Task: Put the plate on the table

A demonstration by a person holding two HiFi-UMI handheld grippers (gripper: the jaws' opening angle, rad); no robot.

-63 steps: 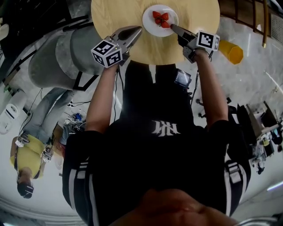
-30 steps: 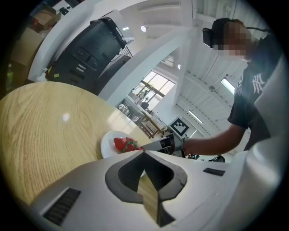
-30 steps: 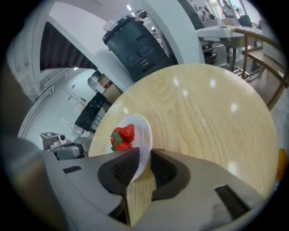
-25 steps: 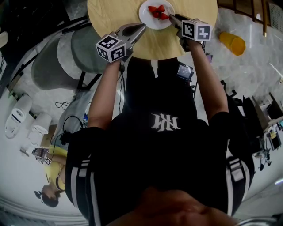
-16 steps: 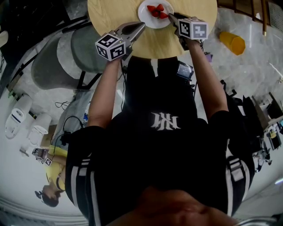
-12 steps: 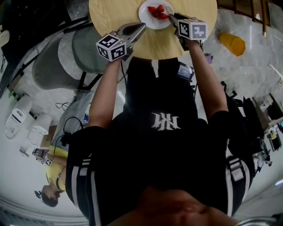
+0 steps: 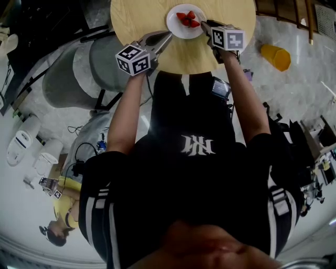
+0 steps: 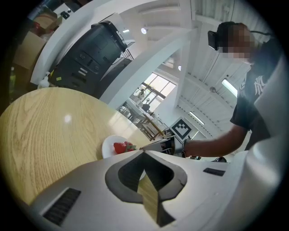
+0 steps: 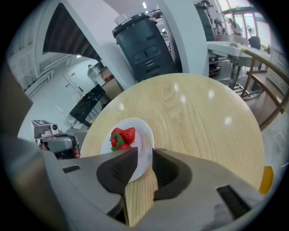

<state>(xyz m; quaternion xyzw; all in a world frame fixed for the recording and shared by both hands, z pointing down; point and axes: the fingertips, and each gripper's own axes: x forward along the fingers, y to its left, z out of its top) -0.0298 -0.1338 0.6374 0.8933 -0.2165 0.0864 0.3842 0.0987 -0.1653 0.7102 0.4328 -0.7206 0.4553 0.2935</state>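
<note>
A white plate (image 7: 180,27) with strawberries (image 7: 188,19) lies flat on the round wooden table (image 7: 142,16). My right gripper (image 7: 205,23) is at the plate's right rim. In the right gripper view the plate (image 9: 142,131) has its near rim in the gap of the right gripper (image 9: 145,151), whose jaws are opening and stand off the rim. My left gripper (image 7: 167,34) hovers over the table just left of the plate, shut and empty. In the left gripper view, the left gripper (image 8: 144,153) points at the plate (image 8: 108,146) and the strawberries (image 8: 121,147).
A grey chair (image 7: 79,68) stands left of the table. An orange object (image 7: 275,55) lies on the floor at the right. A person in yellow (image 7: 60,231) is at the lower left. A dark machine (image 9: 144,45) stands beyond the table (image 9: 203,122).
The plate and right gripper sit slightly farther in on the table than at first. Over the last second both grippers hold their places; only the view shifts a little.
</note>
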